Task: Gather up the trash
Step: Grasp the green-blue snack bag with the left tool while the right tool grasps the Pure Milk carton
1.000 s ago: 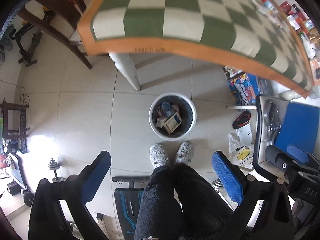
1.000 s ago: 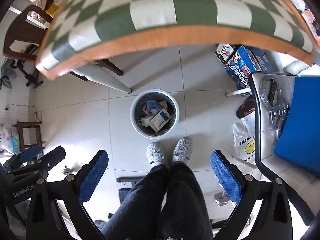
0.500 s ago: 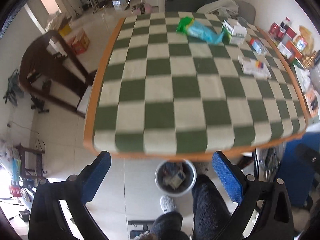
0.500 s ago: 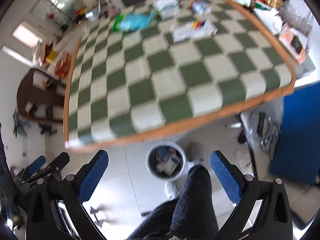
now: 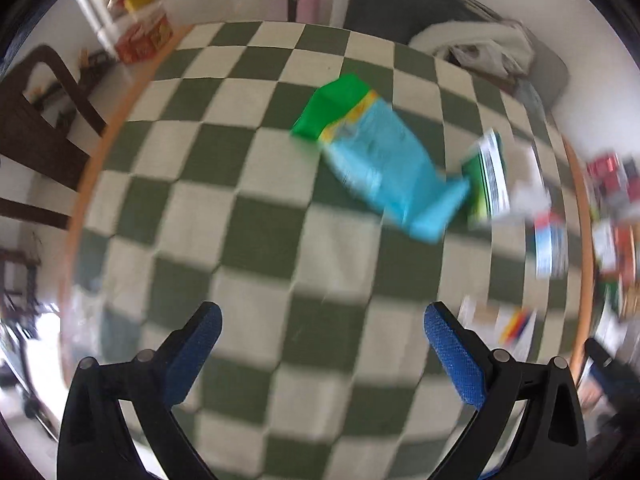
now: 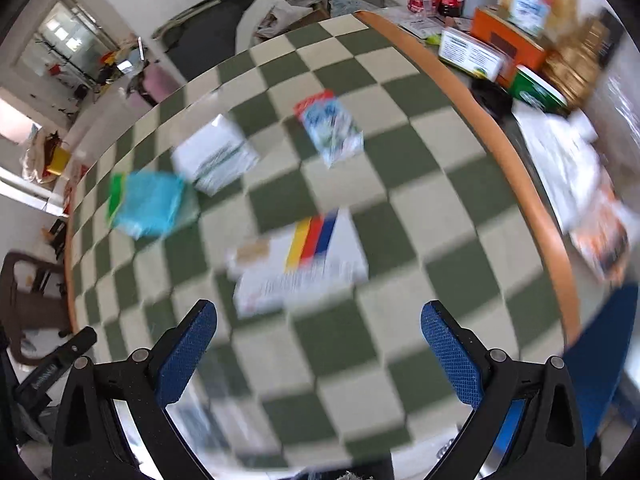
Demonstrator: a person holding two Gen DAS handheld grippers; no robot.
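Both the left gripper [image 5: 322, 334] and right gripper [image 6: 318, 330] are wide open, empty. Motion blur may cause you to misjudge the blue packet [image 5: 384, 168] on the table [image 5: 256, 240].

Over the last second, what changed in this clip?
Both claws, left and right, swung up from the trash bin on the floor to the checkered table, now facing the blue-green packet and white box. Both stayed open and empty; nothing was grabbed.
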